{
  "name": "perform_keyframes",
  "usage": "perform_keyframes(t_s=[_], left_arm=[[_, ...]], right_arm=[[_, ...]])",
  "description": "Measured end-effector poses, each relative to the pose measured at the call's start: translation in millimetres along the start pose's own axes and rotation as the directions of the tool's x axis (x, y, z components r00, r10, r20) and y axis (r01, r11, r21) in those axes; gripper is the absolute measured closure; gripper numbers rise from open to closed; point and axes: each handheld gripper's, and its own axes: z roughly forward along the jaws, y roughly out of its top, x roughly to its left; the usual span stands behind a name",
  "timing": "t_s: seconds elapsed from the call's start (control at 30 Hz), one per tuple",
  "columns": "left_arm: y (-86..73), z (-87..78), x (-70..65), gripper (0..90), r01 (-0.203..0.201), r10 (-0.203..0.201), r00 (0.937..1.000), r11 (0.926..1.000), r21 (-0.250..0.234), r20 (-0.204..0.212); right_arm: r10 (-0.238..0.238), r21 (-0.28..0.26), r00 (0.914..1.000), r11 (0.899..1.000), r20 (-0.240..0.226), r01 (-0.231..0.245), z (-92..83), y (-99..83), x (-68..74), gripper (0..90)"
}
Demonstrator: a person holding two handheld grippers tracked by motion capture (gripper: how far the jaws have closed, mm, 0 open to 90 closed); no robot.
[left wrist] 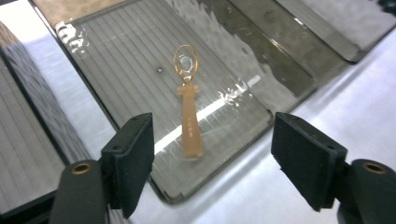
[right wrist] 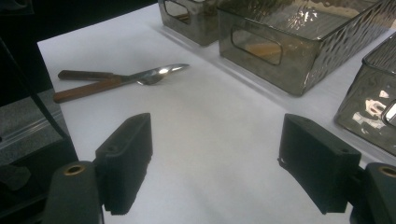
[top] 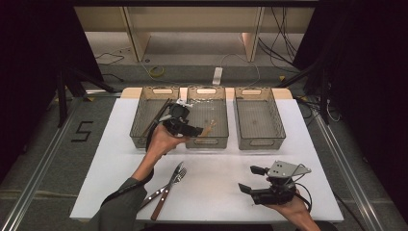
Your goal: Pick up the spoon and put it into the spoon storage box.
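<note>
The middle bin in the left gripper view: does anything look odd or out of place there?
Nothing stands out. The small orange translucent spoon lies flat and whole on the floor of the smoky clear plastic middle bin, nothing spilled.

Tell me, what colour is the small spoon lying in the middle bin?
Translucent orange-amber; the spoon shows best in the left gripper view.

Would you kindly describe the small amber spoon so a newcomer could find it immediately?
Three smoky plastic bins sit in a row at the white table's far edge. The spoon lies flat in the middle bin. It is short, translucent orange plastic, unlike the dark sticks in the left bin.
</note>
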Motion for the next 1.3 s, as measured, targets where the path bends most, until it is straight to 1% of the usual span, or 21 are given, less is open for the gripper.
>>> perform_keyframes(t_s=[0.07, 0.2, 0.23, 0.33, 0.4, 0.53, 0.63, 0.93, 1.1, 1.2, 1.3], left_arm=[[-3.6, -5.4, -1.9, 26.4, 0.001, -0.001, 1.0, 0.9999, -0.01, 0.004], [-13.8, -13.6, -3.6, 24.0, 0.006, -0.005, 0.9998, 0.9999, -0.015, 0.018], [-17.5, -16.2, -4.3, 23.6, -0.003, 0.003, 0.9998, 0.9999, -0.016, 0.021], [-25.7, -19.5, -9.6, 21.7, -0.033, 0.033, 0.9995, 0.9993, 0.019, 0.003], [-30.2, -23.2, -10.8, 20.9, -0.034, 0.034, 0.9994, 0.9991, 0.027, 0.006], [-36.5, -31.0, -11.3, 19.5, -0.041, 0.042, 0.9991, 0.9985, 0.036, -0.006], [-40.2, -35.4, -11.4, 17.0, -0.031, 0.032, 0.9993, 0.9989, 0.035, -0.021], [-57.9, -47.5, -13.1, 15.8, -0.037, 0.039, 0.9988, 0.9972, 0.065, -0.03], [-68.4, -53.0, -15.7, 15.7, -0.038, 0.04, 0.9987, 0.9964, 0.076, -0.031], [-71.3, -55.6, -17.4, 15.7, -0.034, 0.037, 0.9987, 0.9968, 0.073, -0.035], [-73.2, -57.3, -18.9, 15.5, -0.037, 0.039, 0.9988, 0.997, 0.069, -0.03]], right_arm=[[-0.004, 0.003, 1.0, 1.0, 0.003, 0.003, 0.0, 0.1, 0.7, 26.3], [-0.004, 0.0, 0.9999, 1.0, 0.011, 0.004, -0.7, 0.0, 0.2, 26.3], [-0.002, -0.003, 0.9999, 1.0, 0.01, 0.002, -0.7, -0.1, -0.1, 26.3], [-0.001, -0.005, 1.0, 1.0, 0.009, 0.001, -0.8, 0.0, -0.2, 26.4], [-0.003, -0.001, 0.9999, 1.0, 0.012, 0.003, -0.9, 0.2, 0.7, 26.3], [-0.008, -0.006, 0.9999, 1.0, 0.009, 0.008, -1.1, 0.3, 0.9, 26.3], [-0.008, -0.002, 0.9999, 1.0, 0.01, 0.008, -1.5, 0.1, 1.1, 26.3], [-0.002, 0.002, 0.9998, 1.0, 0.018, 0.002, -1.0, -0.2, 0.4, 26.3], [-0.007, 0.003, 0.9998, 1.0, 0.016, 0.007, -1.1, -0.2, 0.8, 26.3], [-0.006, 0.005, 0.9998, 1.0, 0.017, 0.006, -0.8, -0.3, 0.5, 26.3], [-0.008, 0.005, 0.9998, 1.0, 0.017, 0.008, -0.9, -0.3, 0.7, 26.3]])
